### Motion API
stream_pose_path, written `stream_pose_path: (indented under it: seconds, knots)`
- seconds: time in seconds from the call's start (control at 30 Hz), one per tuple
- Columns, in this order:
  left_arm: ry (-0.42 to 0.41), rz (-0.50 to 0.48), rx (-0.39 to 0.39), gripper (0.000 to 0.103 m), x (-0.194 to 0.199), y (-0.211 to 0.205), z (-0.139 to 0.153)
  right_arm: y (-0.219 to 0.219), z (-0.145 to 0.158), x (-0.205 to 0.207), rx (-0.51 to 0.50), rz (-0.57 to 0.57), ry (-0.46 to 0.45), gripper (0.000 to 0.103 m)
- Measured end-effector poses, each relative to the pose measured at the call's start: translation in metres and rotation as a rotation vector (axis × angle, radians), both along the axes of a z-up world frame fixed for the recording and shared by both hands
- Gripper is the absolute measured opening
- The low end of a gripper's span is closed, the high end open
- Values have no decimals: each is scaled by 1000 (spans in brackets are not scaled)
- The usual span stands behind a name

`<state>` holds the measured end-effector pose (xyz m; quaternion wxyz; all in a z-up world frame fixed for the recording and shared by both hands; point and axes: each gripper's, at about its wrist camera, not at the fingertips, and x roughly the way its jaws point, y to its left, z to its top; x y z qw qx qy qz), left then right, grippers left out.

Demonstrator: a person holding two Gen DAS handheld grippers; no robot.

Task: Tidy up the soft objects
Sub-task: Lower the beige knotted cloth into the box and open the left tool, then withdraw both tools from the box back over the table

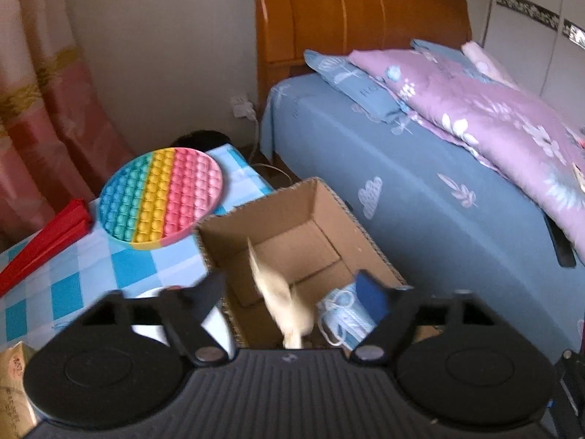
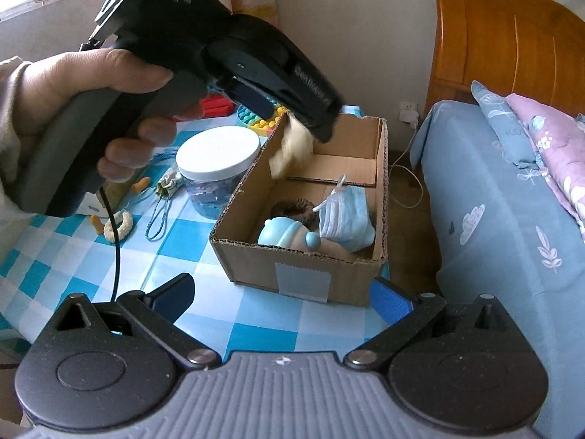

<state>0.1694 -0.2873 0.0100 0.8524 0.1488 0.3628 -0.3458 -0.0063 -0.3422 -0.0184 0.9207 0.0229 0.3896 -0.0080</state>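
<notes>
An open cardboard box stands on the checked tablecloth next to the bed. In it lie a blue face mask, a light blue soft toy and a brown fuzzy ring. My left gripper is open above the box; it also shows in the right wrist view. A blurred beige soft piece is in the air between its fingers, over the box, also seen in the right wrist view. My right gripper is open and empty, low before the box.
A rainbow pop-it disc and a red object lie on the table. A white-lidded jar, a small pouch, a cream ring and orange earplugs lie left of the box. The bed stands right.
</notes>
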Motion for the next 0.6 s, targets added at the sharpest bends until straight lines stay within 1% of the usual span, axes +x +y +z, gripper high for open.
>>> stream_pose_path:
  seconds: [0.1,0.23,0.3,0.37,0.47,0.6]
  knots:
    - [-8,7,7,82,-3,7,1,1,0,0,-8,5,4,103]
    - [-8,20,0,88,-13,23,7,4,2,-2,-10,8,3,103]
    - [-22,28,4,89,-22,31,11,7,5,-4,-17,12,0,103]
    - [-44,36,10,94,-34,42,16,10,6,-6,-20,12,-1,103]
    - [-85,67,14,97,-55,64,22,13,7,-8,-15,3,5,103]
    - [-83,115,-18,100,-75,94,28,20,10,-13,1,5,2,103]
